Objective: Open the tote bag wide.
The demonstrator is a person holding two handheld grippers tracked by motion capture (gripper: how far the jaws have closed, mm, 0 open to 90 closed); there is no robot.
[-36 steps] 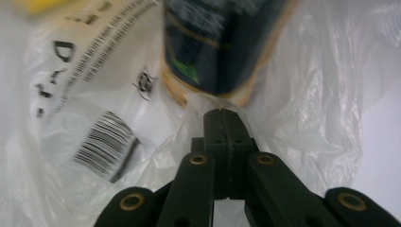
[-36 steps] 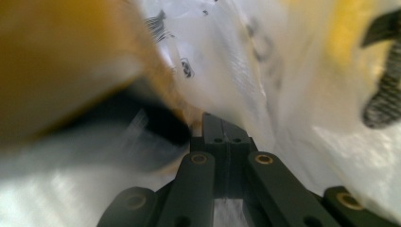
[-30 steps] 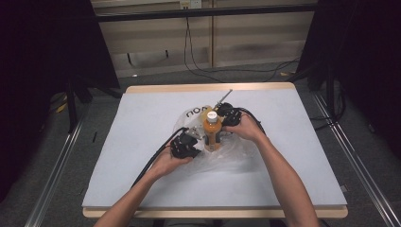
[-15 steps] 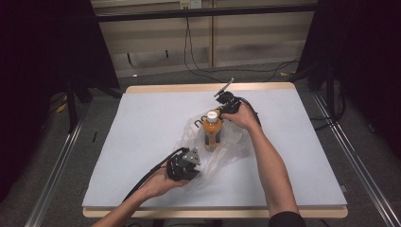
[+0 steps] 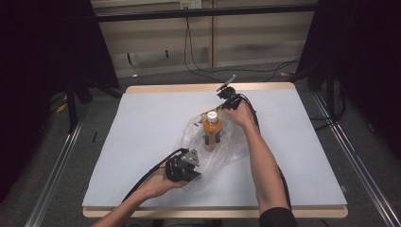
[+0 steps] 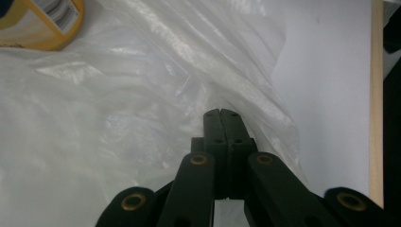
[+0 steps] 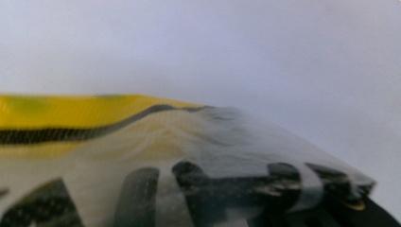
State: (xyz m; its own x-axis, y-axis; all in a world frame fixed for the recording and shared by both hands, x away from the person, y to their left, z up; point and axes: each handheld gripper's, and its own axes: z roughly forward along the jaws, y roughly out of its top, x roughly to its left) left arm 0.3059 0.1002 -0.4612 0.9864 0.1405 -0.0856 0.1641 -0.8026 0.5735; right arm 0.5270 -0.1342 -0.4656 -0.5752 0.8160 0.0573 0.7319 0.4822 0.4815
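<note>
High view shows a clear plastic bag [image 5: 222, 142] spread on the white counter [image 5: 142, 127], with an orange bottle [image 5: 211, 134] standing upright inside it near the middle of the counter. The left hand-held gripper [image 5: 185, 166] sits at the near edge of the bag; the right hand-held gripper [image 5: 227, 97] is at the far edge, beyond the bottle.

Left gripper view has the jaws pressed flat together at the bag's [image 6: 142, 94] rim; film seems to be pinched between them, though the thin plastic makes that hard to confirm. Right gripper view is blurred, with printed film draped over the jaws, so that hand-held gripper reads as clenched on the bag's [image 7: 189, 137] far rim.

The step appears to be pulling the bag's mouth taut around the bottle. Doing it well would call for keeping both pinches firm, drawing the two rims apart evenly and low, and not dragging film against the bottle, which could tip.

Writing: the bottle's [image 6: 40, 23] label shows a barcode in the left gripper view, but no words can be read. The bag carries a yellow band and large dark letters, too blurred to make out.
</note>
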